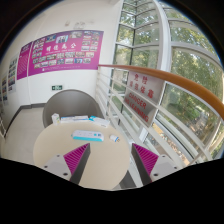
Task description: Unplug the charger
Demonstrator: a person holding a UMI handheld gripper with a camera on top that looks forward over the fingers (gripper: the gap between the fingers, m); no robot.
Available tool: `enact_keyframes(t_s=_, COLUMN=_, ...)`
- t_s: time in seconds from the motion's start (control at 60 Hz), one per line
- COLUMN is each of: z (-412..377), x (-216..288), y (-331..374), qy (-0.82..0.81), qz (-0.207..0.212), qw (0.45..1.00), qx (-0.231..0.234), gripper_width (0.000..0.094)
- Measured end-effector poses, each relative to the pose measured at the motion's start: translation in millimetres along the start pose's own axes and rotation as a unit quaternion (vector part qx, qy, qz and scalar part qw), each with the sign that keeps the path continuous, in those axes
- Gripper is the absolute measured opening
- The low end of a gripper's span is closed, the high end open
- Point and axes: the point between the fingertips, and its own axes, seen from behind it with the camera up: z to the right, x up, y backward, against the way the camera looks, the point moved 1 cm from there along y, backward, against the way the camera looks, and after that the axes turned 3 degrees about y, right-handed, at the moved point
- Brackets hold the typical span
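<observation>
A white power strip [88,132] with blue markings lies at the far side of a round beige table [95,160]. A small white charger [112,138] sits at the strip's right end, with a dark cable [124,138] running off to the right. My gripper [112,160] is open and empty. Its two fingers with magenta pads [76,156] are spread wide over the table top. The strip and charger lie a short way beyond the fingertips, apart from them.
Small items [95,119] lie on the table's far edge. A wooden handrail [165,80] over glass panels runs along the right, with a red sign [140,106] below it. Pink posters [65,50] hang on the far wall above a doorway [72,103].
</observation>
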Motion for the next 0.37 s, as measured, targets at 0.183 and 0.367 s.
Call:
enact_keyframes(t_s=0.183, z=-6.4, x=-2.7, y=62.5, qy=0.001, qz=0.016, qw=1.000, qx=0.001, gripper_width=0.0854)
enact_keyframes(t_s=0.367, z=-6.7, x=-1.1, y=88.2, qy=-0.001, qz=0.027, qw=1.000, qx=0.000, gripper_width=0.0856)
